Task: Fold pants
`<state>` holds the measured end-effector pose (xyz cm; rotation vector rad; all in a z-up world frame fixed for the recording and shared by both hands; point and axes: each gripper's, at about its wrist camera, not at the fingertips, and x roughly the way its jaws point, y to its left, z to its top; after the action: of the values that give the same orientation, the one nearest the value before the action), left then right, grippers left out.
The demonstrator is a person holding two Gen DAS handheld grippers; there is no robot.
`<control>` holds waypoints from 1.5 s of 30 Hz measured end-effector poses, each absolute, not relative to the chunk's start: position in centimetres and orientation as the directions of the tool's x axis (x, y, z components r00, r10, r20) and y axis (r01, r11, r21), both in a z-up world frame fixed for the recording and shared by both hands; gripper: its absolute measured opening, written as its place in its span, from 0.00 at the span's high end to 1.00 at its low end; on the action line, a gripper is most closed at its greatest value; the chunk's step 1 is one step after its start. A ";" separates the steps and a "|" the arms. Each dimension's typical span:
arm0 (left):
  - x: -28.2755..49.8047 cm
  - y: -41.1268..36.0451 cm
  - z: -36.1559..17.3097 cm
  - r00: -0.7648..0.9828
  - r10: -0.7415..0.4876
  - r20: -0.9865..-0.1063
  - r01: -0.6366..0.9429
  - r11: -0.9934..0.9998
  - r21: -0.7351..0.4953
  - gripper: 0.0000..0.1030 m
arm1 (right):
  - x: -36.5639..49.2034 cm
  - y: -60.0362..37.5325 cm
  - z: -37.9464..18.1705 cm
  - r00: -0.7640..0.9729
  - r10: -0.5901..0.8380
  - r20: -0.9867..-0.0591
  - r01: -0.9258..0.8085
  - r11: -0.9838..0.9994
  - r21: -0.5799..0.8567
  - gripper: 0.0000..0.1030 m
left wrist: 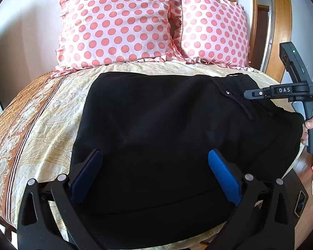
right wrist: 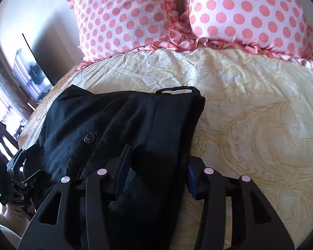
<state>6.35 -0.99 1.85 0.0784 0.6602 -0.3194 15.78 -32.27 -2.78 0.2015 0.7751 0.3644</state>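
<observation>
A bed with a cream patterned bedspread [left wrist: 52, 112] carries two pink polka-dot pillows [left wrist: 114, 25] at its head. Black pants [left wrist: 156, 114] lie spread across the bedspread below them. The left gripper [left wrist: 154, 156] stands with jaws wide over the dark fabric, gripping nothing. The right gripper [right wrist: 156, 162] straddles the waistband end, its jaws half closed with a fold of the pants between them; whether the pads press it is unclear.

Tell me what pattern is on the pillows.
Pink polka dots on white, with pink ruffled edges; the pillows show best in the left wrist view.
</observation>
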 end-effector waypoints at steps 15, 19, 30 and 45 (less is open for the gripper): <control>7.0 -0.2 2.7 0.714 -0.310 -0.628 0.344 0.936 -0.071 0.02 | 15.2 -32.2 -2.2 0.673 0.432 -0.600 -0.294 0.901 0.319 0.76; 8.4 2.1 4.9 0.733 -0.304 -0.609 0.303 0.947 -0.108 0.02 | 15.8 -32.6 -2.7 0.657 0.427 -0.622 -0.267 0.903 0.337 0.63; 17.5 5.3 5.1 0.575 -0.339 -0.744 0.275 0.937 -0.215 0.11 | 15.3 -32.2 -2.4 0.659 0.450 -0.603 -0.323 0.893 0.314 0.75; 22.3 4.5 3.8 0.431 -0.436 -0.790 0.273 0.898 -0.346 0.55 | 15.8 -32.5 -2.7 0.650 0.474 -0.594 -0.324 0.880 0.347 0.71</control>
<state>22.30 4.46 3.75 -0.1751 1.0353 -0.4447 15.77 -32.48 -2.69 0.2182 0.7338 0.4572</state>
